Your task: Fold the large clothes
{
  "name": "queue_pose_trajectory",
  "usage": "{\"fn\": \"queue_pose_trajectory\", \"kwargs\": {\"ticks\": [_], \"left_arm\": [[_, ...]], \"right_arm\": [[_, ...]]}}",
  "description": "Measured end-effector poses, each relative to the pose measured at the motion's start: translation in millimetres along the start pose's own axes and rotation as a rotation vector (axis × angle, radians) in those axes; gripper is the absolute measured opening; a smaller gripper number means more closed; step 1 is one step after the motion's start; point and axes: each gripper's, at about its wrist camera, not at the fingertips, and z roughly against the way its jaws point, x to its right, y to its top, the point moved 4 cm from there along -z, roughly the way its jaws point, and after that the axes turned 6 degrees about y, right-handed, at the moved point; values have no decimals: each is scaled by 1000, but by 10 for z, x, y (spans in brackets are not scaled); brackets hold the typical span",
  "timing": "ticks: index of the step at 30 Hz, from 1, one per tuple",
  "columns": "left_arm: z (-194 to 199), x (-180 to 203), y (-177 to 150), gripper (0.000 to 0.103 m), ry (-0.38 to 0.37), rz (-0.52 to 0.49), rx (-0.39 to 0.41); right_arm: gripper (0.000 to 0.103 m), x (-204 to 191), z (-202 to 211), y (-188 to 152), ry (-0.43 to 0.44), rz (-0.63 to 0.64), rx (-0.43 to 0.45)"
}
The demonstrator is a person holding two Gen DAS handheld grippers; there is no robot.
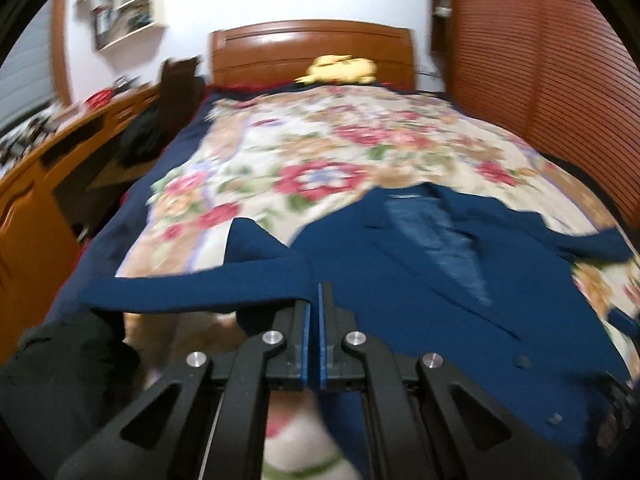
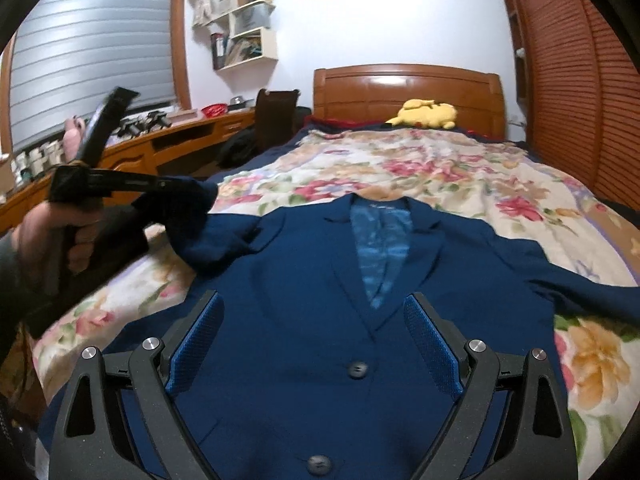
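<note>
Left wrist view: left claw (image 1: 314, 304) clamped on navy woven jacket's (image 2: 304, 280) sleeve (image 1: 192, 286); right claw (image 2: 314, 320) apart.

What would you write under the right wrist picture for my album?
Open right gripper hovers over a blue jacket on the flowery bed while the left gripper lifts one sleeve.

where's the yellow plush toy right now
The yellow plush toy lies at the far end of the bed, against the wooden headboard, beyond the floral blanket and the blue blazer.
</note>
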Motion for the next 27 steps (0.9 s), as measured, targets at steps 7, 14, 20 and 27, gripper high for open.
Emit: {"fn": "queue_pose_trajectory", "kwargs": {"ticks": [7,14,20,27], "left_arm": [[459,597,-164,1,-57,-136,-44],[665,495,-469,18,-38,-157,-71],[939,319,-555,30,-39,-151,-22],[738,-28,-686,37,-1,-93,-49]], "right_arm": [[93,-81,77,63,22,15,25],[93,-166,64,110,51,20,34],[93,-232,13,89,59,30,27],[93,-332,-76,53,76,44,6]]}}
